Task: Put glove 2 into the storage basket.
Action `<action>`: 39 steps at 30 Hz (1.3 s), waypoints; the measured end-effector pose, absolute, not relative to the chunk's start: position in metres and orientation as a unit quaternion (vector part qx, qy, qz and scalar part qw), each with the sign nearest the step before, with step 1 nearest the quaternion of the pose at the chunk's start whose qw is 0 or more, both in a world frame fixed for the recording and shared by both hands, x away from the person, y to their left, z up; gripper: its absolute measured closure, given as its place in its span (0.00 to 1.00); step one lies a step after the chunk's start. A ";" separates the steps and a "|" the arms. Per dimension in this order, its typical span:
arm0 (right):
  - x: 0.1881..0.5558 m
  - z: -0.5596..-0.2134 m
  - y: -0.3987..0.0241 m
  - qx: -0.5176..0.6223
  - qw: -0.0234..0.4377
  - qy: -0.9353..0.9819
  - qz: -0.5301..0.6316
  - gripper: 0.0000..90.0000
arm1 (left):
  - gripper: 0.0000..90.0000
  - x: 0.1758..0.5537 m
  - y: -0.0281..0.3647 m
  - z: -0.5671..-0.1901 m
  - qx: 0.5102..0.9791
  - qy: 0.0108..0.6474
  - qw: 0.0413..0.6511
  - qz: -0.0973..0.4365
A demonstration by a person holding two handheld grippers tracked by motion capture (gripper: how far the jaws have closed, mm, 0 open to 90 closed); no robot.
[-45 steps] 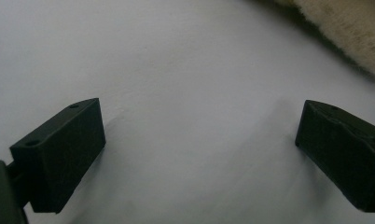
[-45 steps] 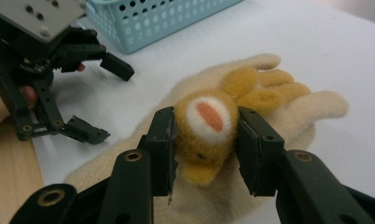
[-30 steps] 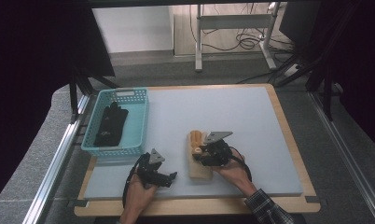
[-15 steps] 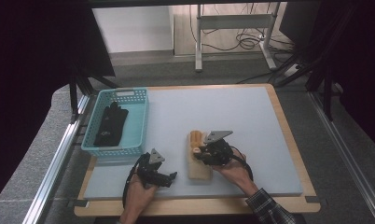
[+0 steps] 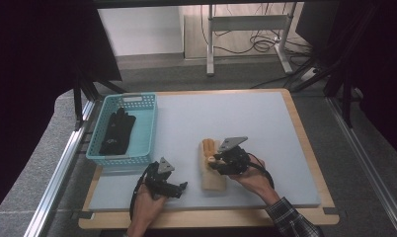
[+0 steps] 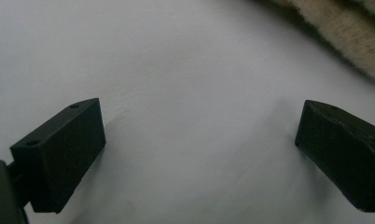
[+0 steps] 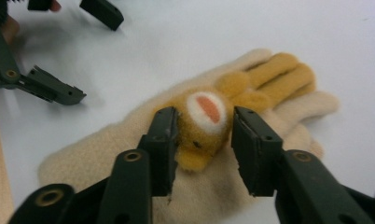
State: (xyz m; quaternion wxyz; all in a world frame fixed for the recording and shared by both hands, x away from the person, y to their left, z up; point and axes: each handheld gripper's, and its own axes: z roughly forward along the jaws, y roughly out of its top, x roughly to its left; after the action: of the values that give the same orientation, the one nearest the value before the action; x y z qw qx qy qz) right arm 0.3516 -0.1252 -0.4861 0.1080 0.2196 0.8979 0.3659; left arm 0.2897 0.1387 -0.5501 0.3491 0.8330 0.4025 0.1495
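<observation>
- Pale grey-blue, the flat table mat (image 5: 236,123) on its wooden board is the biggest thing I see from the high view.
- At about ten o'clock on that mat sits a turquoise plastic lattice basket (image 5: 146,129), and inside it lies a black fabric glove (image 5: 116,131).
- Near six o'clock on the mat lies my work piece, a cream fleece glove with mustard-yellow fingers and a small round animal face patch (image 7: 251,121); from above it rests flat, its fingers pointing toward twelve o'clock, just left of my right hand.
- My right gripper (image 7: 204,140) hovers low over that cream glove. Its jaws have just been opening a little and now stand apart on either side of the raised face patch; the patch sits between them, and I can't tell whether the left pad touches it.
- My left gripper (image 6: 199,135) sits at about seven o'clock on the mat, jaws wide apart over bare surface, with the cream glove's edge at one o'clock in its own view.
</observation>
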 end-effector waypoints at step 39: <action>0.318 -0.534 -0.130 0.238 0.062 0.887 0.392 0.96 | 0.06 0.284 0.172 -0.551 0.818 0.430 0.349 0.155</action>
State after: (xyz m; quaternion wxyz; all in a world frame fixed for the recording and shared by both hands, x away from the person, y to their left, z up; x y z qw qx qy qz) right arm 0.3179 -0.1300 -0.5337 0.0625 0.2377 0.8866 0.3919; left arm 0.2837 0.1717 -0.5509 0.3490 0.8179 0.4305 0.1546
